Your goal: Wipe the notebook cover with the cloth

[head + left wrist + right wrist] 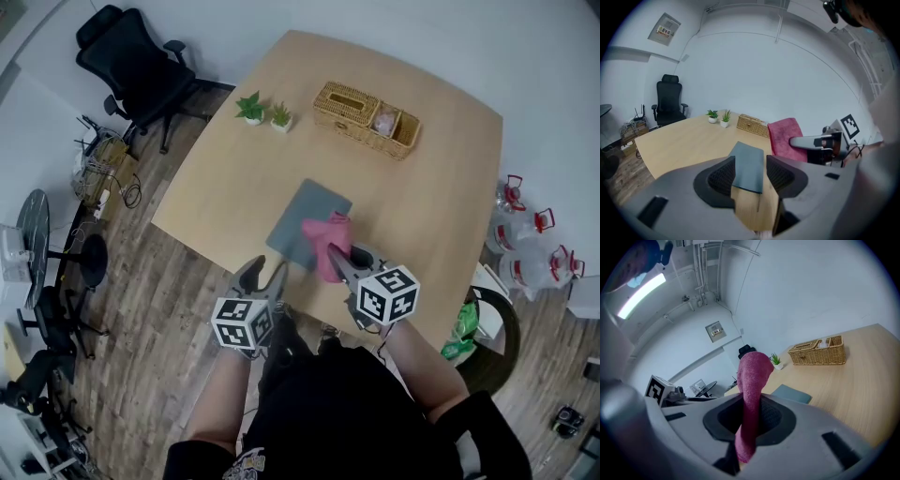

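Two tools are in play: the right hand-held gripper [343,262] pinches the soft, limp pink cloth [328,242], and the left hand-held gripper [263,276] is open and empty. The grey notebook [305,220] lies flat at frame centre on the worktop [431,187]. It looks thin, light and likely to slide, so its near edge wants pinning.

Bare table [220,183] flanks the notebook [300,220]; potted plants [264,112] and basket [349,105] stand well beyond.
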Demonstrator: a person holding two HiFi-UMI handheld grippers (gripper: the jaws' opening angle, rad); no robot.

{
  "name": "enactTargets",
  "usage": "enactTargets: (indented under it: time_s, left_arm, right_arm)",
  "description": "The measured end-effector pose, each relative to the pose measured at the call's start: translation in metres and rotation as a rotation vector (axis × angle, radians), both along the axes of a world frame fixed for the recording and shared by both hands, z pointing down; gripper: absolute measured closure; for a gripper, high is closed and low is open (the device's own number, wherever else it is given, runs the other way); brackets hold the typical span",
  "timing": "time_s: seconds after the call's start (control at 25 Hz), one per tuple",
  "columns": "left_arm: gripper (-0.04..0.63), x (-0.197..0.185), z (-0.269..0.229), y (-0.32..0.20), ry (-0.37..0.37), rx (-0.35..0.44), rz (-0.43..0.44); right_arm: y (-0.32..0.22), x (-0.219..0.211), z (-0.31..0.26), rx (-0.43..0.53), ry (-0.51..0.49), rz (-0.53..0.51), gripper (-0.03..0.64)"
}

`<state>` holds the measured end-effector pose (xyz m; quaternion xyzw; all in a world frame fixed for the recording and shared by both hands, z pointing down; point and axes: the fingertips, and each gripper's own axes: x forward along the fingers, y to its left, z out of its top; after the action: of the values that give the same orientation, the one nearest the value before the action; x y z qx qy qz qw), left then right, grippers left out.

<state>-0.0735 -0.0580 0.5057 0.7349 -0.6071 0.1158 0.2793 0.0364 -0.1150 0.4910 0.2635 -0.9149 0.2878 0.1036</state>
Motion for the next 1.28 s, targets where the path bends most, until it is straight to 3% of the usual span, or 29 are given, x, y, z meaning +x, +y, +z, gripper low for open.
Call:
enactTargets:
  time_s: [0.64, 1.28]
  left_arm:
    - [0.408, -0.026, 0.068, -0.041, -0.012, -0.169, 0.089]
    - [0.407, -0.044, 0.13, -0.076, -0.047, -0.311, 0.248]
  right_arm:
    - [0.003, -0.025, 0.05, -0.114, 0.085, 0.039, 0.558]
    - [0.008, -0.058, 0.104, -0.223, 0.21, 0.058, 0.558]
